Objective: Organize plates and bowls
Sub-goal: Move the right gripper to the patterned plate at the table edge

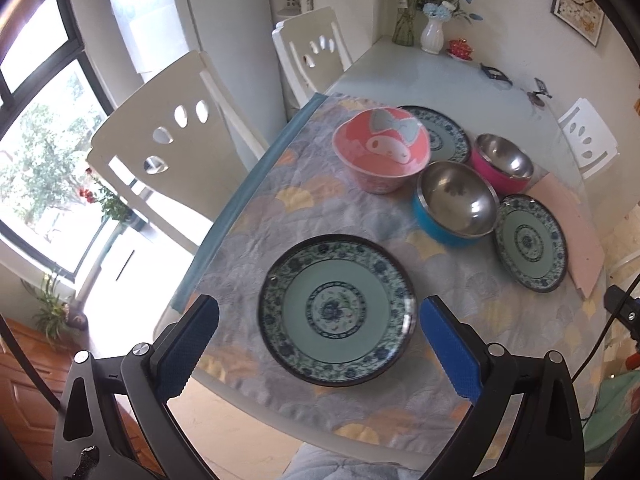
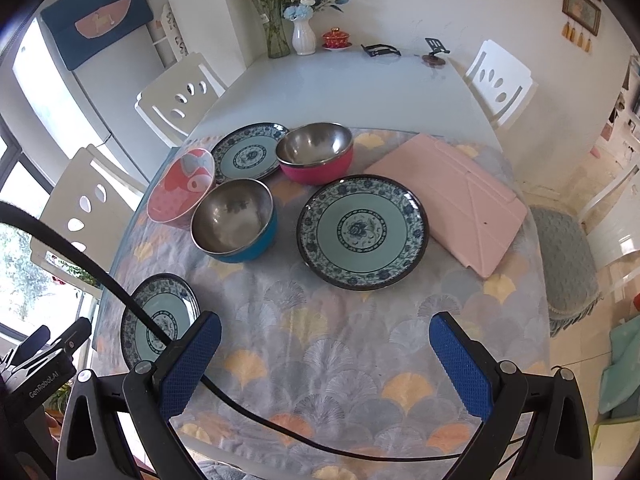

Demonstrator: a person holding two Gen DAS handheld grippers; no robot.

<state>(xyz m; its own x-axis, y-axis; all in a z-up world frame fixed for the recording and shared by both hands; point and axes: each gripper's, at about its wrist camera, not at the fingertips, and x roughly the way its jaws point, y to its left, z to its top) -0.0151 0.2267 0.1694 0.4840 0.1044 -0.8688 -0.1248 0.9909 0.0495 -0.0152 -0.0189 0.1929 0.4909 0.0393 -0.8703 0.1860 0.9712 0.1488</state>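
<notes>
Three blue-patterned plates lie on the quilted cloth point(image 2: 320, 344). The near-left plate point(image 1: 336, 310) point(image 2: 160, 316) shows between the fingers of my left gripper point(image 1: 319, 308), which hovers open over it without touching. A second plate point(image 2: 362, 232) point(image 1: 530, 242) lies ahead of my open, empty right gripper point(image 2: 325, 324). The third plate point(image 2: 248, 156) point(image 1: 440, 132) sits at the back. Clustered together are a pink cartoon bowl point(image 1: 382, 150) point(image 2: 182, 186), a blue steel bowl point(image 1: 456, 204) point(image 2: 234, 220) and a magenta steel bowl point(image 1: 502, 164) point(image 2: 316, 152).
A pink tablet case point(image 2: 448, 200) lies on the cloth at the right. Vases point(image 2: 303, 36), a red cup and small stands line the table's point(image 2: 340, 84) far end. White chairs point(image 1: 168, 148) surround it. A black cable point(image 2: 120, 292) crosses the right wrist view.
</notes>
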